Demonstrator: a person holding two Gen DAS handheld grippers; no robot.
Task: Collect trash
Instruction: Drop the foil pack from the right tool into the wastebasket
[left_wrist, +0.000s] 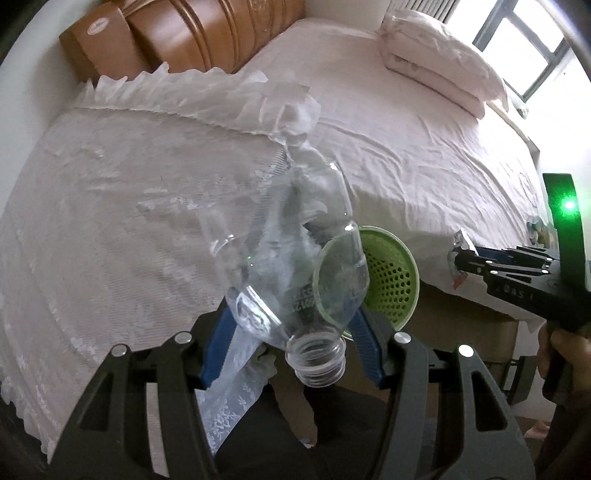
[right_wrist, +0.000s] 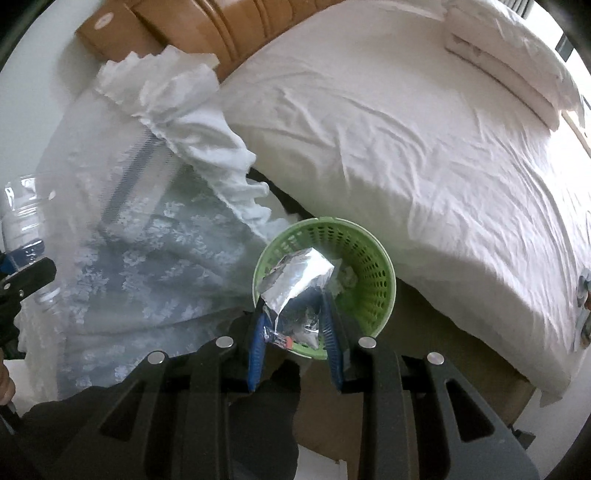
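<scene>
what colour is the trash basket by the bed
Light green, with a perforated wall: the trash basket shows best in the right wrist view, below the right gripper.

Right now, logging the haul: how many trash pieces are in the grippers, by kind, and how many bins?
Clear plastic bottle: 1, in the left gripper
Foil wrapper: 1, in the right gripper
Green basket: 1
Total: 3

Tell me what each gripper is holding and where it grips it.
The left gripper holds a clear plastic bottle by its shoulder, just above the open neck. The right gripper holds a silver foil wrapper by its lower end, over the green basket.
</scene>
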